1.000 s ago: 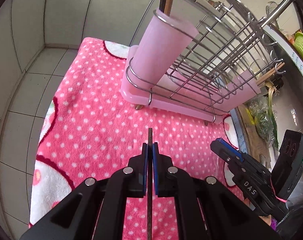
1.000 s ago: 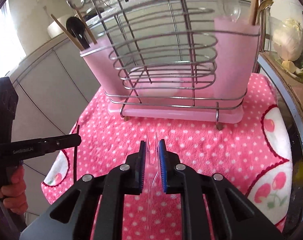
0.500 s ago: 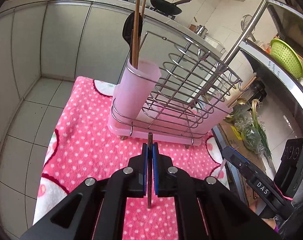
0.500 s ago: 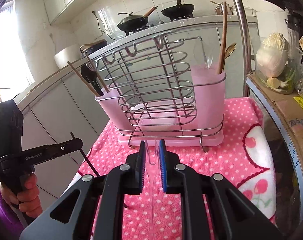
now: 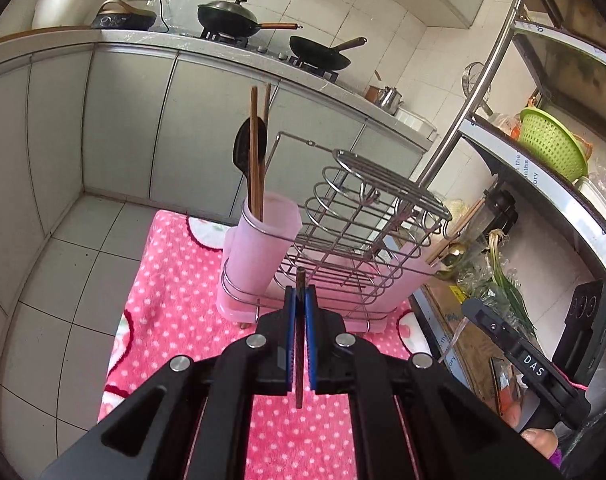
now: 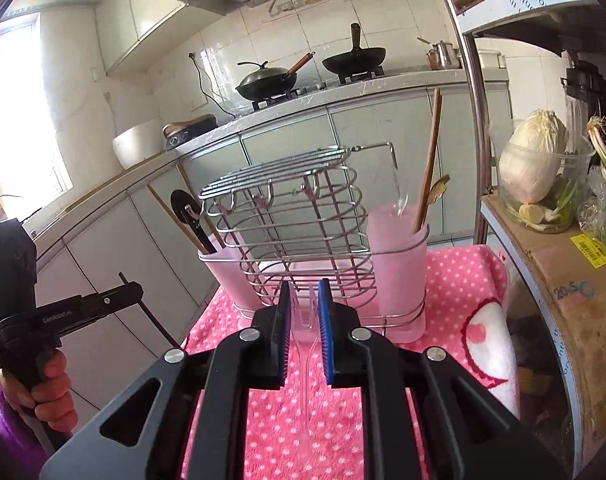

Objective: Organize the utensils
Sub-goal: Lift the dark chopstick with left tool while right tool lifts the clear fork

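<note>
My left gripper (image 5: 300, 294) is shut on a dark chopstick (image 5: 299, 360) and holds it upright above the pink dotted cloth (image 5: 175, 304). My right gripper (image 6: 304, 290) is shut on a clear plastic fork (image 6: 305, 360). Ahead stands a wire rack (image 5: 355, 240) with two pink cups. The left cup (image 5: 259, 248) holds wooden chopsticks and a black spoon (image 5: 243, 152). The right cup (image 6: 397, 264) holds a wooden stick and a clear utensil. The left gripper also shows in the right wrist view (image 6: 135, 286), left of the rack.
A cardboard box (image 6: 567, 300) with a jar of cabbage (image 6: 535, 176) stands right of the cloth. A steel shelf post (image 6: 473, 120) rises behind the rack. Grey cabinets and a stove with pans (image 5: 231, 20) lie beyond. Tiled floor is to the left.
Both grippers have risen and tilted up, so the rack now sits lower and farther in both views. Each still holds its utensil.
</note>
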{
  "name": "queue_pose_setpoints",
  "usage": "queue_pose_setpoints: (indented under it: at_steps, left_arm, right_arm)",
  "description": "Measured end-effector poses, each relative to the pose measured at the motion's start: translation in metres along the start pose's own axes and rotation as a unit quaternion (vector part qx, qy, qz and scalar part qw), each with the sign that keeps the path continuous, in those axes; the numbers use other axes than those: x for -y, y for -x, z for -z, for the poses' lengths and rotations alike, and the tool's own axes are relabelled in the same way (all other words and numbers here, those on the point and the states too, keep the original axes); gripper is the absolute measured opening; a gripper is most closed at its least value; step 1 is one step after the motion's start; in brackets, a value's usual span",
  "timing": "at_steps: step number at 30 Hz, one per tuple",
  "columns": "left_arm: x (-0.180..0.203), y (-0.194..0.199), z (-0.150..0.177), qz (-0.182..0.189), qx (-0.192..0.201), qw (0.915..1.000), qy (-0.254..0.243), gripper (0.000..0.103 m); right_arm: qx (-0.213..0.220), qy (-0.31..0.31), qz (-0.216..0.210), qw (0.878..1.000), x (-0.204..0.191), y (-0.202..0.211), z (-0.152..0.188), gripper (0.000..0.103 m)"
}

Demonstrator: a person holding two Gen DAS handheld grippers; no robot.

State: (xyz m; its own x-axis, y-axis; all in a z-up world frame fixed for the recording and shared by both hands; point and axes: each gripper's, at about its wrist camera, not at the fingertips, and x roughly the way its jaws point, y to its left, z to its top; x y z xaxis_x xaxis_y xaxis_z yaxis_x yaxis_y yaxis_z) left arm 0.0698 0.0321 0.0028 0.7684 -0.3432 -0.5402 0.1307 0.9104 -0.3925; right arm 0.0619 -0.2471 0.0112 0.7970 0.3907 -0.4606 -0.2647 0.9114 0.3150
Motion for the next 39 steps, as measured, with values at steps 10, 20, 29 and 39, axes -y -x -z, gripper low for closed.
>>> queue_pose_setpoints:
  at_steps: [10, 20, 29, 39]
  left_arm:
    - [0.022, 0.035, -0.061, 0.000, 0.073, 0.9972, -0.018, 0.004]
    - [0.040, 0.055, -0.113, 0.002, 0.130, 0.9909, -0.034, 0.004]
    - [0.046, 0.042, -0.136, -0.017, 0.150, 0.9876, -0.044, 0.004]
    - [0.037, 0.008, -0.131, -0.061, 0.137, 0.9873, -0.053, 0.004]
  right_arm:
    - [0.064, 0.010, 0.004, 0.998, 0.005, 0.028, -0.072, 0.013]
    - [0.138, 0.037, 0.041, 0.989, 0.008, 0.044, -0.140, 0.013]
    - [0.150, 0.050, 0.075, 0.985, 0.019, 0.019, -0.159, 0.013]
    - [0.129, 0.044, 0.088, 0.987, 0.038, -0.017, -0.150, 0.013]
